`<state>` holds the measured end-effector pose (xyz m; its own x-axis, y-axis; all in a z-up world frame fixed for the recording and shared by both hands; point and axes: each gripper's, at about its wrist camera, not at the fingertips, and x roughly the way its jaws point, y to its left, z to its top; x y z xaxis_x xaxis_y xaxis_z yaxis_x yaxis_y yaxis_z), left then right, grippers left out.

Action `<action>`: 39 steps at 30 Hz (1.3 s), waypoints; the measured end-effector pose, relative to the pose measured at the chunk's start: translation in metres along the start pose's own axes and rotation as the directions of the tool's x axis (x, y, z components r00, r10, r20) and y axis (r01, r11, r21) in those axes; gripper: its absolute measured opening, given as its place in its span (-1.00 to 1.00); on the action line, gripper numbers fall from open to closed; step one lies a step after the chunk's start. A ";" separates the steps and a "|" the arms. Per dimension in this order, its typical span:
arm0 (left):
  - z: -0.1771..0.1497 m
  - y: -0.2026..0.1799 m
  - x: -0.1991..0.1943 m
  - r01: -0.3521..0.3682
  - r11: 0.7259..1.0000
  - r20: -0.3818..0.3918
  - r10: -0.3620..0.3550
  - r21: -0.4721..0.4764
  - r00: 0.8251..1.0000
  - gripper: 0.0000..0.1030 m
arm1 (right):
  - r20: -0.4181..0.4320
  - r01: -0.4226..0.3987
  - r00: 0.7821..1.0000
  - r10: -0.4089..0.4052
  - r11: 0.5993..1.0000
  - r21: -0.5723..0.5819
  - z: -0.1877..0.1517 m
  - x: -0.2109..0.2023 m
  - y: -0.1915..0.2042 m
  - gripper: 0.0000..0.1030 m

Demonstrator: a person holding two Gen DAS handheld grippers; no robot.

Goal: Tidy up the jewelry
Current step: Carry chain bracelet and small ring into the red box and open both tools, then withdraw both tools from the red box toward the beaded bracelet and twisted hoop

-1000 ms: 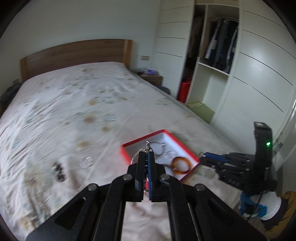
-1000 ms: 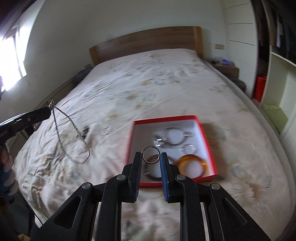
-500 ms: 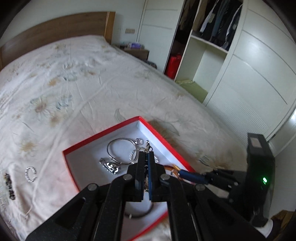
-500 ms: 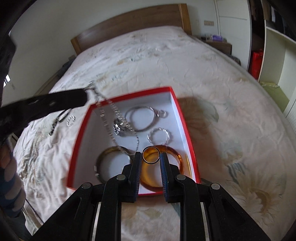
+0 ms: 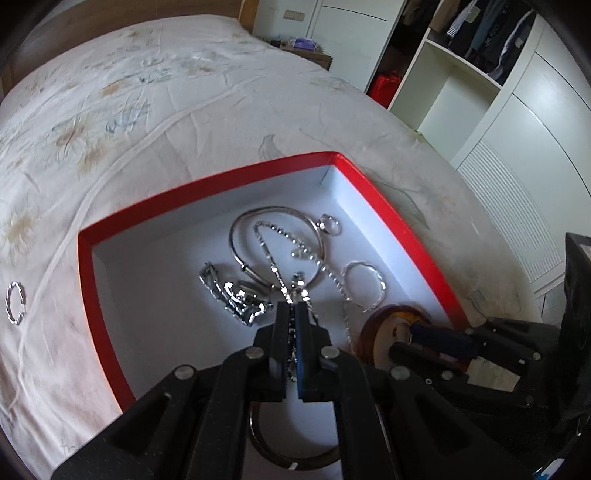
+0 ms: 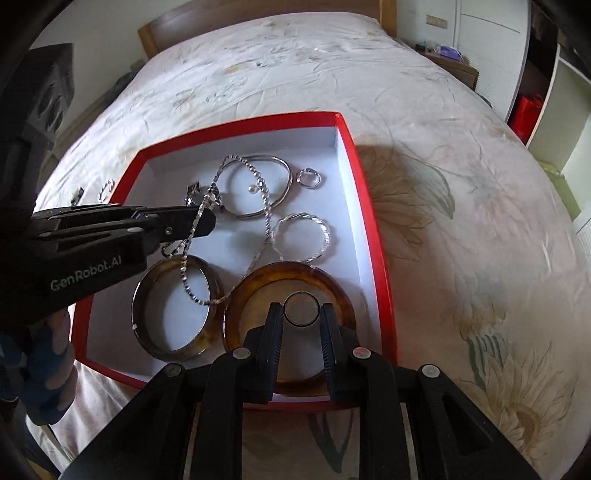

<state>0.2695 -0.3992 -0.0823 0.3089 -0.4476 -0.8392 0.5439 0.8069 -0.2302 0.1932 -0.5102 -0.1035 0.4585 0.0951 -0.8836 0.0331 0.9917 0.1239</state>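
A red box with a white inside point(image 5: 391, 218) point(image 6: 365, 206) lies on the bed. My left gripper point(image 5: 291, 314) point(image 6: 207, 221) is shut on a silver chain necklace point(image 5: 273, 266) point(image 6: 264, 206), low over the box; the chain trails over the jewelry inside. My right gripper point(image 6: 302, 314) is shut on a thin dark ring point(image 6: 302, 293), held just above an amber bangle point(image 6: 332, 288) point(image 5: 380, 317). The box also holds a silver bangle point(image 6: 284, 184), a twisted silver hoop point(image 6: 321, 236), a stone ring point(image 6: 310, 179), a dark metal bangle point(image 6: 147, 325) and a silver link piece point(image 5: 236, 299).
A twisted silver hoop point(image 5: 15, 302) point(image 6: 105, 188) and a dark piece point(image 6: 77, 195) lie on the flowered sheet left of the box. A wooden headboard point(image 6: 258, 18) is far off. A white wardrobe point(image 5: 498, 92) and a red object point(image 5: 384, 83) stand to the right.
Both grippers have come down closer to the box. The chain, earlier hanging in the air, now lies partly on the jewelry inside. The ring has dropped to just above the amber bangle.
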 end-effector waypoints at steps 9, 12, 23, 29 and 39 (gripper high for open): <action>-0.005 0.001 -0.022 0.018 1.000 0.001 -0.018 -0.018 1.000 -0.90 | 0.024 0.001 1.000 -0.002 1.000 0.027 -0.003 -0.018 0.000 -0.37; -0.010 -0.004 -0.043 0.020 1.000 0.015 -0.020 -0.018 1.000 -0.89 | 0.039 0.010 0.999 -0.011 0.999 0.031 -0.006 -0.036 0.004 -0.34; -0.043 -0.018 -0.162 0.008 1.000 0.126 -0.010 0.021 0.992 -0.40 | 0.135 0.034 0.990 -0.038 0.999 0.031 -0.034 -0.133 0.043 -0.25; -0.079 -0.011 -0.235 -0.050 0.999 0.247 0.047 0.003 0.968 -0.40 | 0.236 0.039 0.971 -0.040 0.999 0.007 -0.057 -0.199 0.079 -0.20; -0.150 0.056 -0.325 -0.176 0.979 0.318 0.199 -0.102 0.927 -0.40 | 0.327 0.028 0.945 -0.004 0.997 -0.070 -0.085 -0.249 0.145 -0.13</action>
<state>0.0824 -0.1511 0.1036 0.6425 -0.3765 -0.6674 0.3991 0.9079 -0.1280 0.0082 -0.3825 0.0963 0.7234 0.0580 -0.6880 -0.0159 0.9976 0.0674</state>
